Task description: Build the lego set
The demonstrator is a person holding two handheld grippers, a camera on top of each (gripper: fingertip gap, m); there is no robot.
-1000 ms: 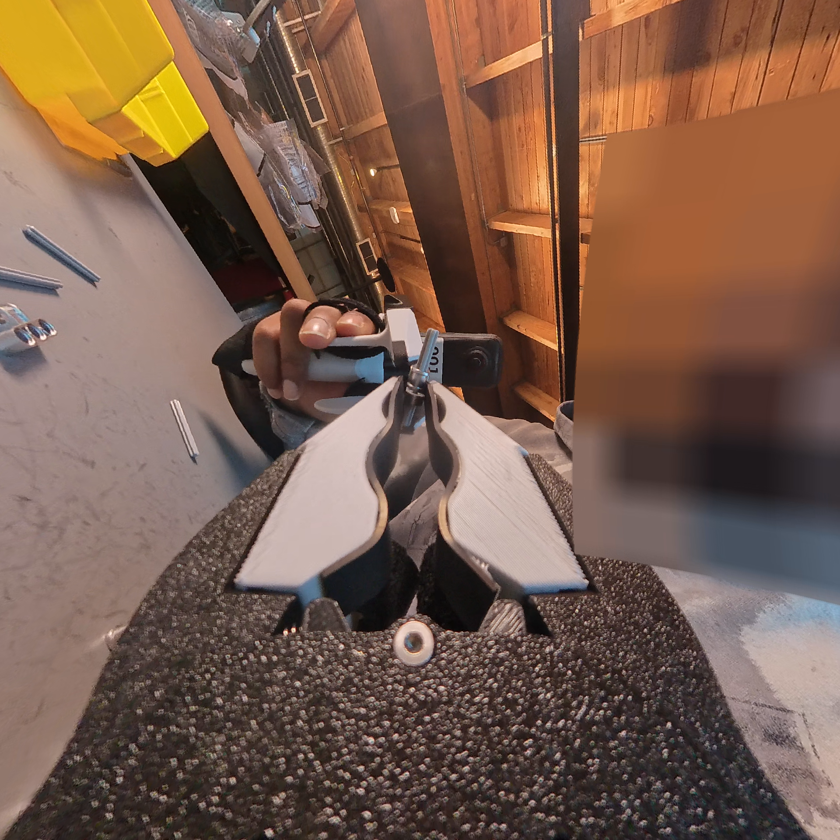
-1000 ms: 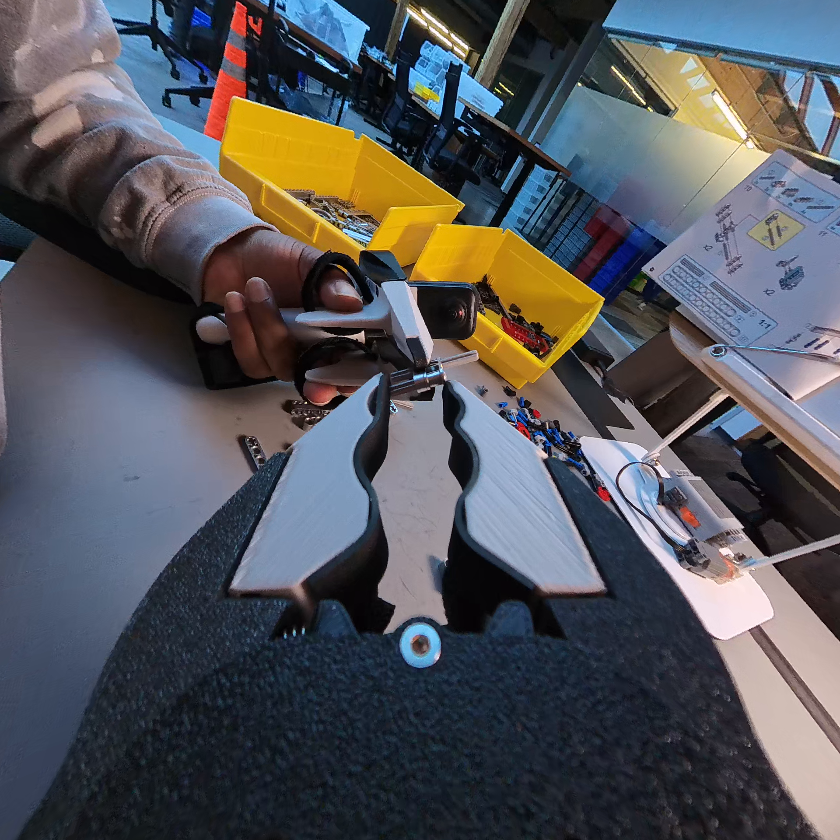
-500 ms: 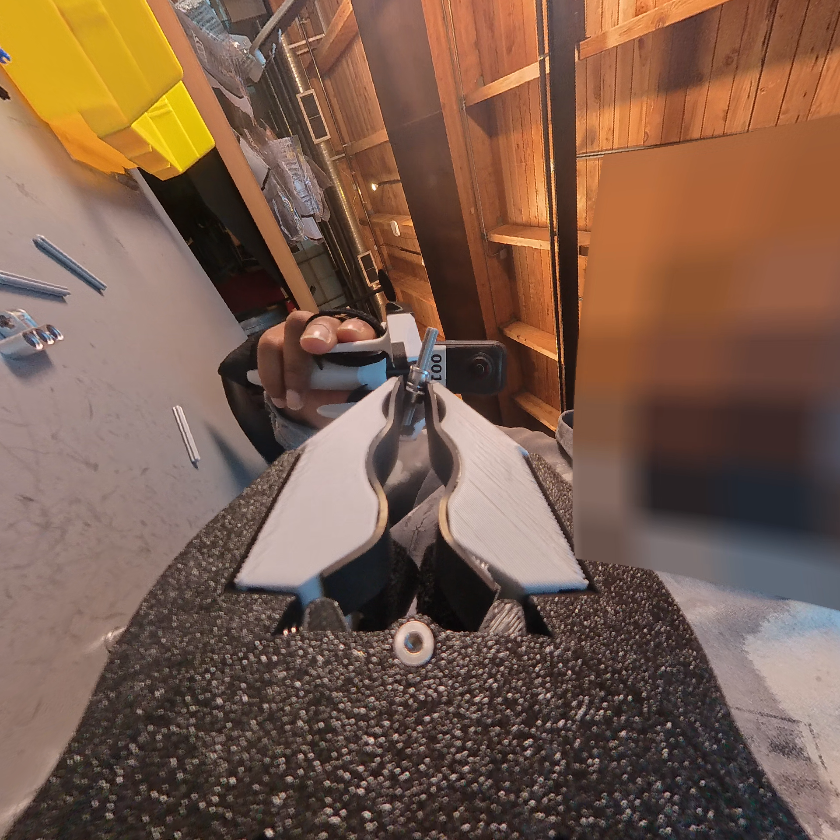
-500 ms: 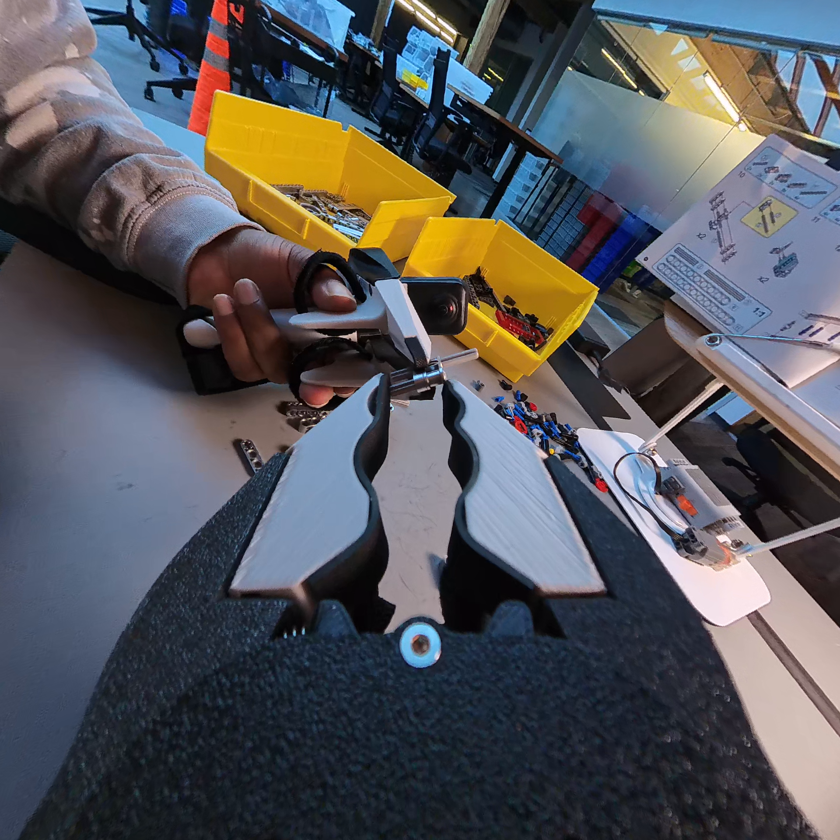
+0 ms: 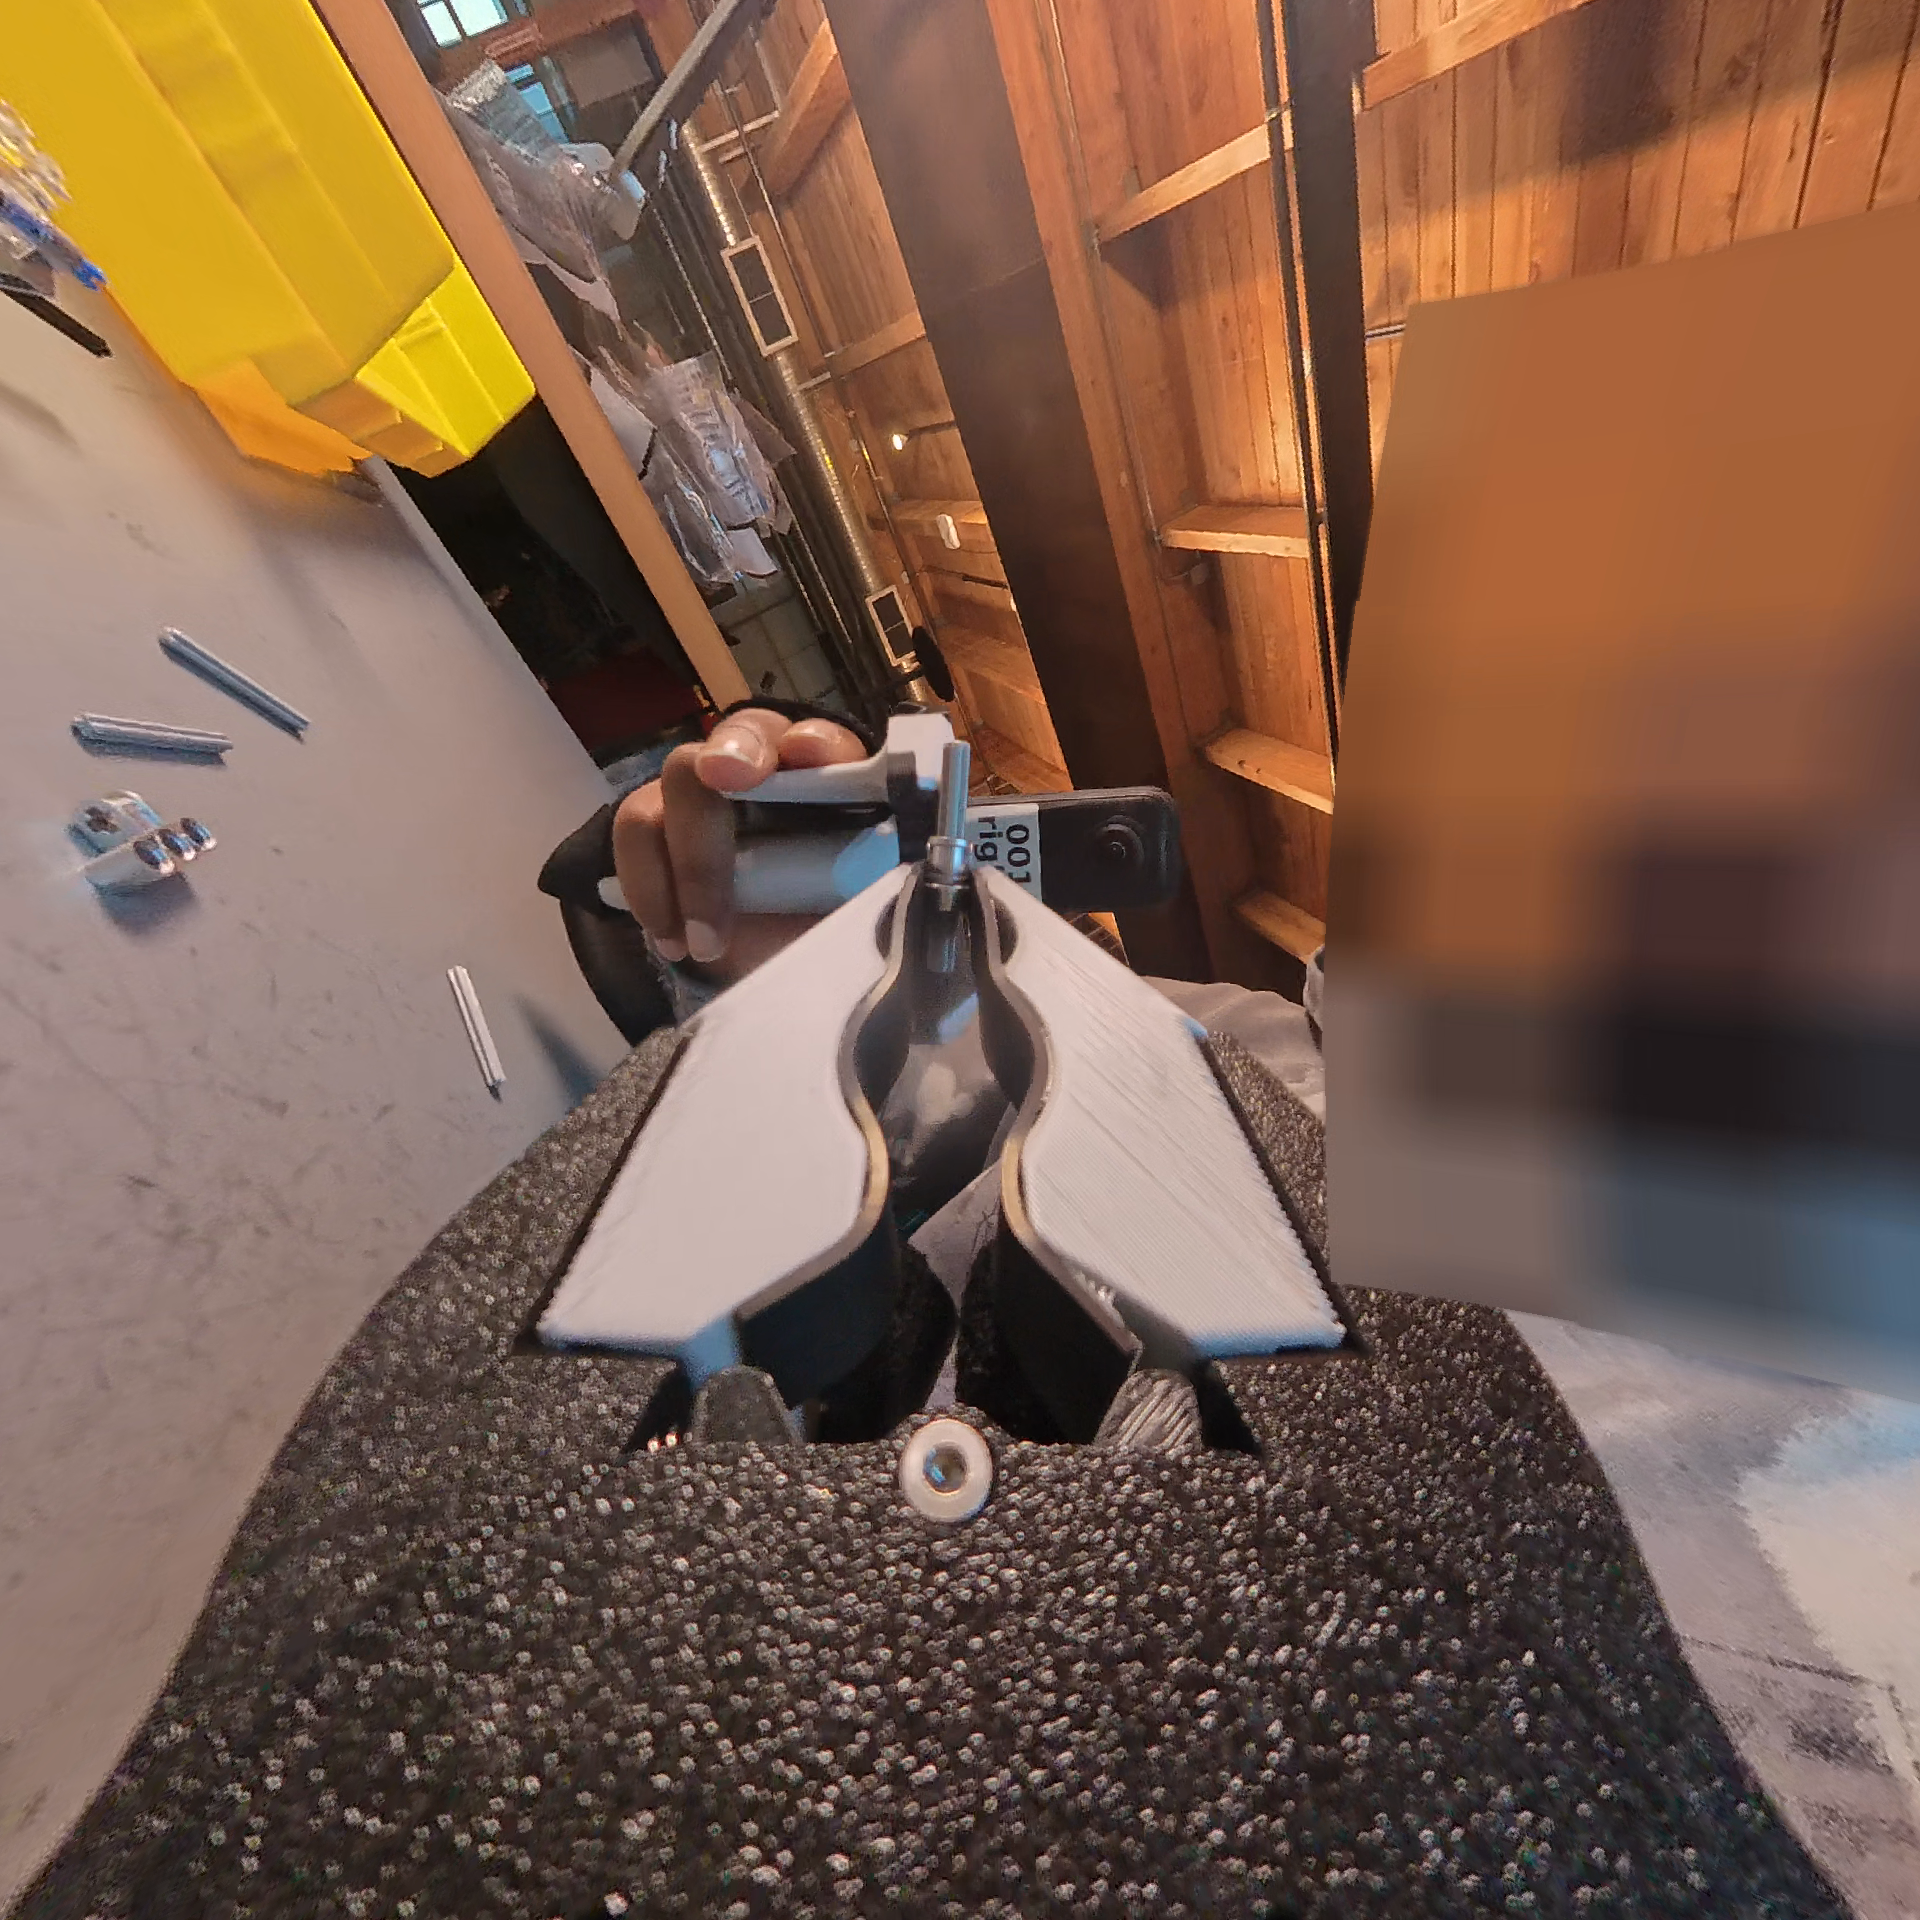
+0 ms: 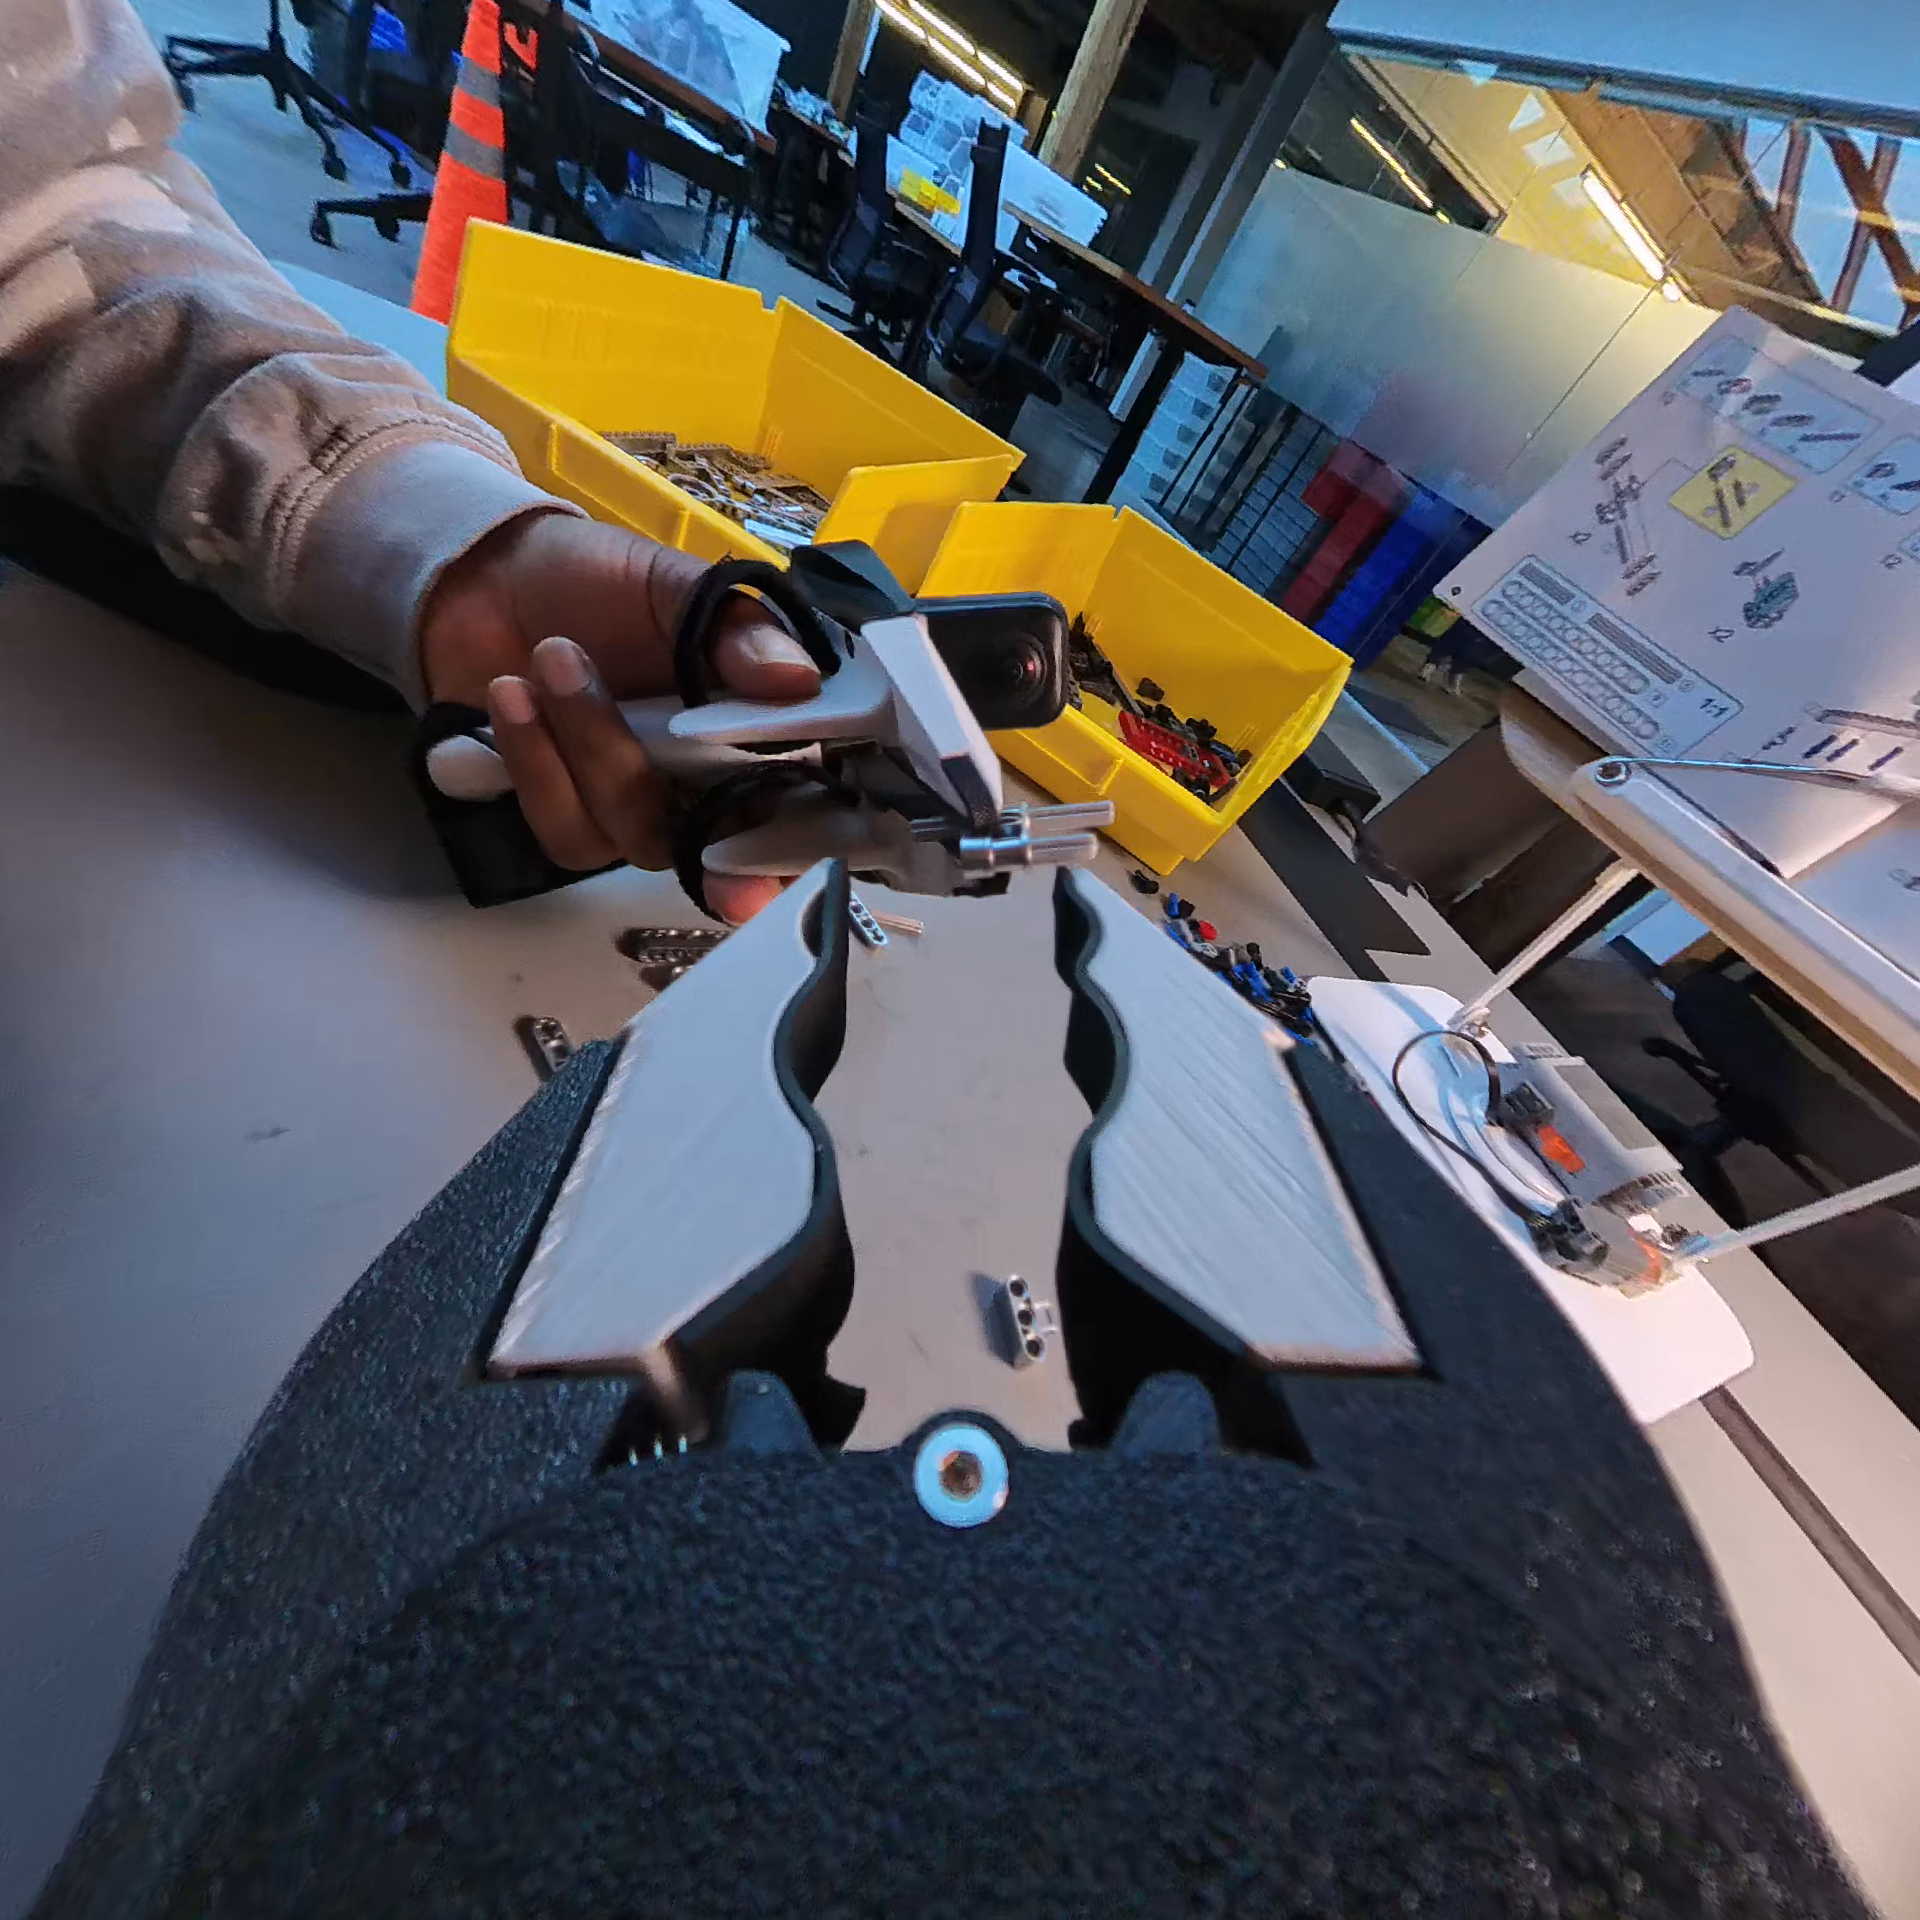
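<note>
Keep left hand-held gripper pinched on the grey axle-and-bush piece at its fingertips, axle end protruding beyond them; hold right hand-held gripper spread and empty, just short of that piece, above the bench.

A small grey metal pin with a collar is pinched upright between the closed tips of the left gripper, held in the air above the table.
</note>
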